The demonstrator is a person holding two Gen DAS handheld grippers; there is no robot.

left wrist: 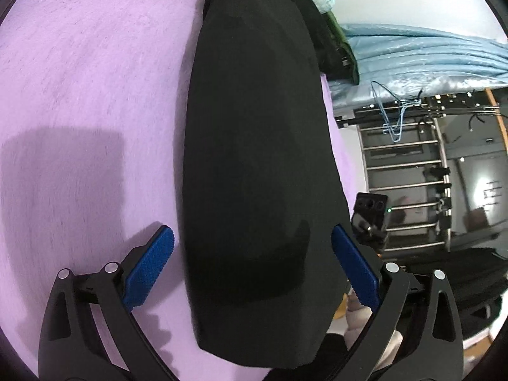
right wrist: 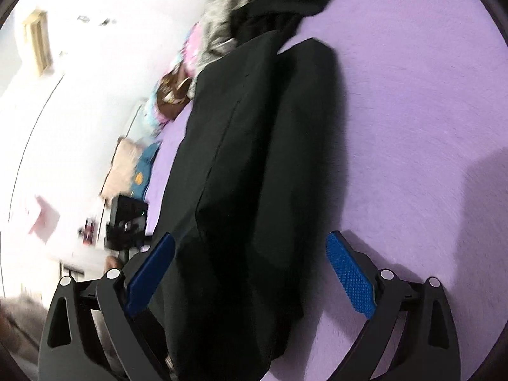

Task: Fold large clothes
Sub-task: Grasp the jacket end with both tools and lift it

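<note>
A long black garment (left wrist: 254,127) lies folded into a narrow strip on the purple bed cover (left wrist: 79,63). My left gripper (left wrist: 251,235) is open, hovering over the strip's near end. Its blue pads (left wrist: 149,270) stand on either side of the cloth without pressing it. In the right wrist view the same black garment (right wrist: 260,158) runs away from me, with a fold line along its left half. My right gripper (right wrist: 250,239) is open too, straddling the cloth with nothing gripped. This view is blurred.
A heap of dark, grey and patterned clothes (right wrist: 228,16) sits at the strip's far end. Past the bed edge are a blue plastic-wrapped mattress (left wrist: 428,54) and a metal rack with wire hangers (left wrist: 403,158). A black device with a green light (left wrist: 370,216) is beside the right finger.
</note>
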